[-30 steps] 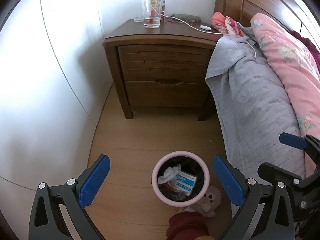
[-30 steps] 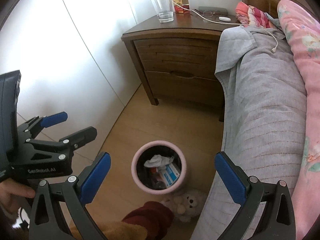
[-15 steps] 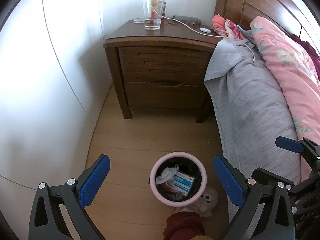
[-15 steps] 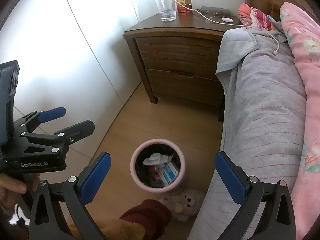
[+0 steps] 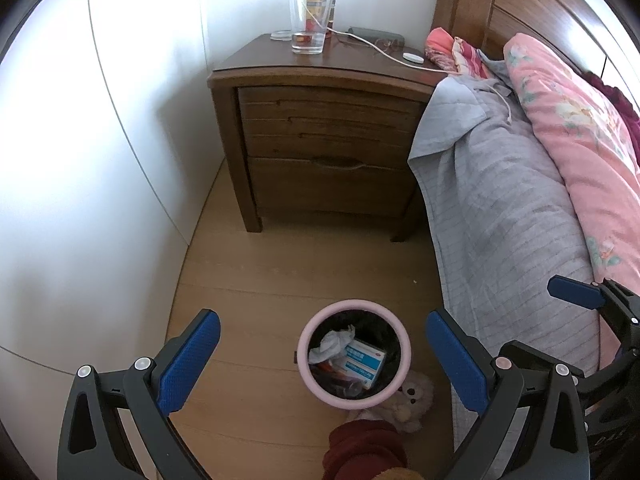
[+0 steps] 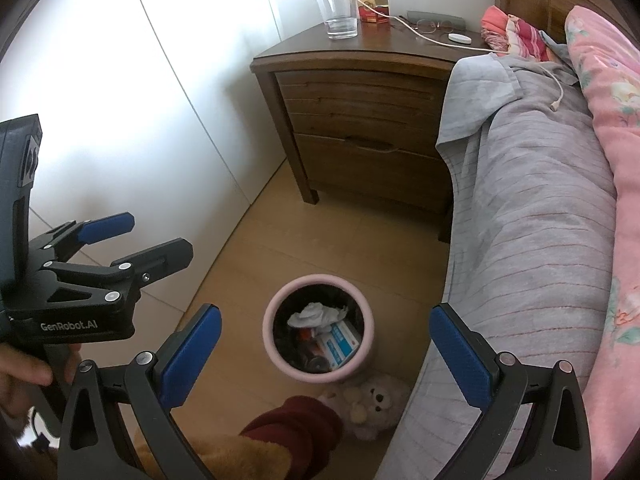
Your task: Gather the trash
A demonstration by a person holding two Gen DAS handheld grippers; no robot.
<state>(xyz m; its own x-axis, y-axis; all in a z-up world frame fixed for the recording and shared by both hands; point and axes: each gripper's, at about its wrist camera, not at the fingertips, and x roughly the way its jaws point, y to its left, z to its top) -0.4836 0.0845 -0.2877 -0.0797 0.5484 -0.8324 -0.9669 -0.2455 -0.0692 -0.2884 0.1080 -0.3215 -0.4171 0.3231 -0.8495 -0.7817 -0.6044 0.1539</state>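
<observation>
Both grippers hang over the floor, and neither has anything in it. The left gripper [image 5: 322, 352] has its 2 blue-padded jaws spread wide, nothing between them but floor and bin. The right gripper [image 6: 325, 344] is just as wide apart and just as bare.

Below them stands the pink trash bin [image 5: 316, 332], a small round tub with a thick pale-pink rim and a dark lining. It sits on the wooden floor [image 5: 304, 276] between the white wall and the bed's hanging grey blanket [image 5: 500, 208], out in front of the brown nightstand [image 5: 324, 140].

Inside, a crumpled white tissue [image 6: 318, 314] lies on top, beside a white-and-blue box [image 6: 340, 342] tilted against the wall of the bin. Darker bits sit beneath, too murky to name.

Pressed up to the bin's near side is a small pale teddy bear [image 6: 374, 400], and just beside that a dark red cloth [image 6: 296, 424]. Up on the nightstand stands 1 clear plastic cup [image 5: 310, 20].
</observation>
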